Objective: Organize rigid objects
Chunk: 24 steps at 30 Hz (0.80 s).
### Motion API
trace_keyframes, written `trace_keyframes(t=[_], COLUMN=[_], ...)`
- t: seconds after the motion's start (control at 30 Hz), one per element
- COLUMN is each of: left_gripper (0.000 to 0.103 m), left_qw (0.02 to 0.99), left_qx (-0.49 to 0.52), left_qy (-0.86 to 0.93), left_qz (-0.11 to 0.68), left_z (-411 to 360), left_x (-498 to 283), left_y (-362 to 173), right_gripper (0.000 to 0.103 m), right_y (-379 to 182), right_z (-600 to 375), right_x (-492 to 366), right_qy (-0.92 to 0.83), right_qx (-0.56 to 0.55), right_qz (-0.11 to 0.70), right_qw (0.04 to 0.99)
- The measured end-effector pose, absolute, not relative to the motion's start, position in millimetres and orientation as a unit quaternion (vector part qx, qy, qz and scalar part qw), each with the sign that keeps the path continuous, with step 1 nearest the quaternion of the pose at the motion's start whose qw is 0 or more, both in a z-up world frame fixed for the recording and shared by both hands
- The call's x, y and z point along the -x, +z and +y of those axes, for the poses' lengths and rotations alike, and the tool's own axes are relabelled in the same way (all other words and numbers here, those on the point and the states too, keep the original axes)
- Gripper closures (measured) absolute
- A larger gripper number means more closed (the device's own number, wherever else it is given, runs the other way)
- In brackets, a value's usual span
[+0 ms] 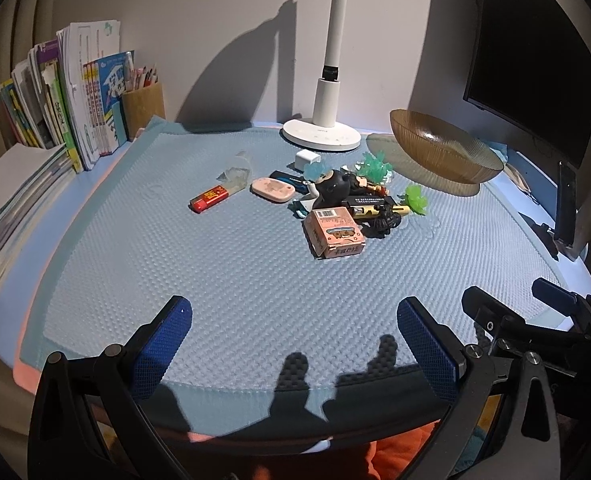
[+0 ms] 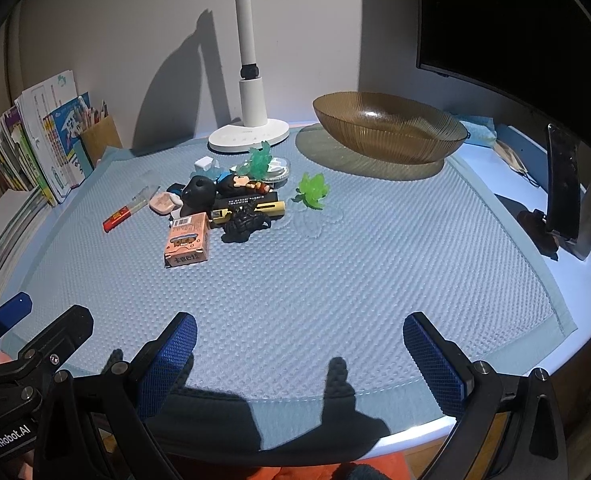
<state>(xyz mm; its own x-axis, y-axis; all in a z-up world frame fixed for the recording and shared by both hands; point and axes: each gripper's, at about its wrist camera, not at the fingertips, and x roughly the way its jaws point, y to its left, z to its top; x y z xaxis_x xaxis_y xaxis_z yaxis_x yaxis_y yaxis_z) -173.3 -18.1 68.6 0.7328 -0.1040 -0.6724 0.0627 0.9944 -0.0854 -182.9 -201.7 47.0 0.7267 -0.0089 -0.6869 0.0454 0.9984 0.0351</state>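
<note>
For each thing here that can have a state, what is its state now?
left gripper: open, holding nothing
right gripper: open, holding nothing
amber bowl: upright, nothing inside
monitor: screen dark
pink box: lying flat, closed
red lighter: lying on its side
pencil holder: upright, holding pencils
books: standing against the wall

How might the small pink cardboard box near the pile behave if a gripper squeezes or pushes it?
The pink box looks like thin card, so probably light and crushable under hard squeezing. Lying flat on the textured mat, it should slide, not roll.
</note>
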Motion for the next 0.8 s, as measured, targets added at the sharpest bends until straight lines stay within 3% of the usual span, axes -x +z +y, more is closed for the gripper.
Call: trace_keyframes(t=[0.8], left_gripper=[0.001], left_qw=[0.919], left_qx=[0.027], left_qy=[-0.056], left_qz=[0.390], left_z=[-27], left_x=[135], left_y=[50], right_gripper=[0.000], right_y=[39], right_z=[-231], right_x=[147], right_qy=[-0.024], right_qx=[-0.036], right_qz=[0.382], right_qw=[0.923])
